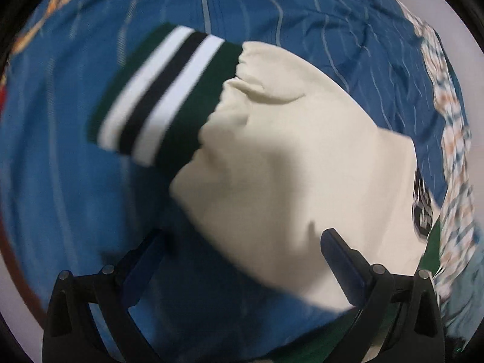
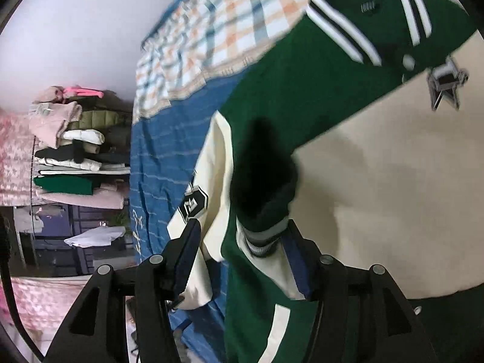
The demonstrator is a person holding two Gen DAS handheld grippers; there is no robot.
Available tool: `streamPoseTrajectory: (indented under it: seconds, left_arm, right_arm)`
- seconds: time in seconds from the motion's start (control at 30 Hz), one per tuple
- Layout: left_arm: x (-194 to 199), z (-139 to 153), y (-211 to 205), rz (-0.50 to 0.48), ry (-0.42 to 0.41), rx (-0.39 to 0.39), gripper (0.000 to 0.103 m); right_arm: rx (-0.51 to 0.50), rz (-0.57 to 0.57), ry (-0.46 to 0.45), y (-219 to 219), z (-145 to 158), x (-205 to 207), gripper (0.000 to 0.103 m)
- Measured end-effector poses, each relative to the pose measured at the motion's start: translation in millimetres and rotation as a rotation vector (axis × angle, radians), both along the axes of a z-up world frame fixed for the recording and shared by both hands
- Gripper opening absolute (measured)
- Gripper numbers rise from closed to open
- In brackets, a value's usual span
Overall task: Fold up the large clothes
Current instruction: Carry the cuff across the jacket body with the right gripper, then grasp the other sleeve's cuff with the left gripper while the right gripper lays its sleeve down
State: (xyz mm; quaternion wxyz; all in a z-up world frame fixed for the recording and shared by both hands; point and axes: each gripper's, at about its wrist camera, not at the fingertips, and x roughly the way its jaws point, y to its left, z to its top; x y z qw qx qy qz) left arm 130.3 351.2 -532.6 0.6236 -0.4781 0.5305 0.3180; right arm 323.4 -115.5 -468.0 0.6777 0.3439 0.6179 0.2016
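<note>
Black fingers of the left gripper [image 1: 243, 267] stand spread apart at six o'clock in its own view, pinching nothing; the cream fleece sleeve [image 1: 287, 163] lies between and beyond them, stretched toward ten o'clock where its green cuff with white and black stripes [image 1: 163, 93] rests flat on the blue striped bedsheet [image 1: 60, 151]. Laid out straight like this, the sleeve seems ready to be folded in over the body.

On the other side, the right gripper [image 2: 242, 257] is also spread, its pads not pressing anything, though a second striped cuff [image 2: 263, 236] sits between them, probably just set down across the green and cream varsity jacket [image 2: 287, 84]. Motion blur makes contact hard to judge. At twelve o'clock a checked cloth [image 2: 217, 24] lies on the bed, and a stack of folded clothes [image 2: 72, 151] sits on shelves at nine o'clock.
</note>
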Motion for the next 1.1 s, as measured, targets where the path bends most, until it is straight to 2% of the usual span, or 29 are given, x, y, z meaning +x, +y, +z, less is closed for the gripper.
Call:
streamPoseTrajectory:
  seconds: [0.07, 0.13, 0.17, 0.2, 0.27, 0.33, 0.37, 0.4, 0.47, 0.6, 0.73, 0.83, 0.9, 0.97, 1.07, 1.1]
  left_arm:
    - [5.5, -7.7, 10.4, 0.025, -0.006, 0.003, 0.103]
    - [12.1, -11.2, 24.2, 0.053, -0.015, 0.03, 0.103]
    - [15.7, -11.6, 32.3, 0.067, -0.018, 0.048, 0.103]
    - [18.3, -11.2, 38.3, 0.076, -0.02, 0.064, 0.1]
    - [26.1, -8.7, 54.5, 0.094, -0.002, 0.116, 0.08]
    - [37.9, -3.2, 71.3, 0.071, 0.023, 0.187, 0.031]
    - [44.3, 1.0, 79.2, 0.051, 0.025, 0.216, 0.023]
    - [51.6, 7.4, 87.6, 0.029, 0.025, 0.249, 0.02]
    - [66.7, 25.5, 101.6, -0.009, 0.018, 0.337, 0.018]
    - [101.7, 73.0, 132.1, -0.088, -0.015, 0.513, 0.016]
    - [133.5, 108.7, 134.3, -0.153, -0.065, 0.576, 0.016]
    - [148.2, 128.4, 117.0, -0.204, -0.082, 0.609, 0.016]
    - [156.0, 134.6, 115.7, -0.233, -0.086, 0.628, 0.016]
    - [159.8, 136.8, 97.8, -0.249, -0.092, 0.639, 0.016]
    - [152.7, 140.7, 87.2, -0.269, -0.091, 0.654, 0.016]
    - [152.0, 141.2, 84.5, -0.273, -0.086, 0.655, 0.016]
  right_arm:
    - [0.051, 0.054, 0.023, 22.1, -6.6, 0.0, 0.057]
    - [0.111, 0.054, 0.015, 40.6, -3.9, 22.2, 0.057]
    - [0.173, 0.069, 0.004, 48.9, -1.4, 21.2, 0.057]
    - [0.178, 0.069, 0.002, 55.7, -0.5, 25.4, 0.057]
    - [0.087, 0.073, -0.024, 58.9, 6.7, 24.7, 0.057]
    - [-0.056, 0.106, -0.046, 60.9, 5.9, 21.5, 0.057]
    - [-0.097, 0.127, -0.044, 62.8, 3.1, 18.1, 0.057]
    - [-0.116, 0.142, -0.035, 61.9, -0.7, 16.0, 0.057]
    - [-0.166, 0.178, -0.016, 69.4, -7.9, 9.2, 0.057]
    - [-0.205, 0.201, -0.012, 91.1, -17.9, -2.2, 0.058]
    - [-0.337, 0.223, -0.022, 127.1, -29.0, -2.2, 0.058]
    - [-0.392, 0.198, -0.075, 138.0, -17.0, 0.3, 0.058]
    - [-0.434, 0.217, -0.155, 144.4, 0.0, -3.8, 0.07]
    - [-0.479, 0.24, -0.183, 146.4, 4.8, -12.2, 0.074]
    - [-0.599, 0.369, -0.118, 165.1, -16.1, -19.6, 0.074]
    - [-0.647, 0.389, -0.112, 173.5, -21.7, -17.8, 0.07]
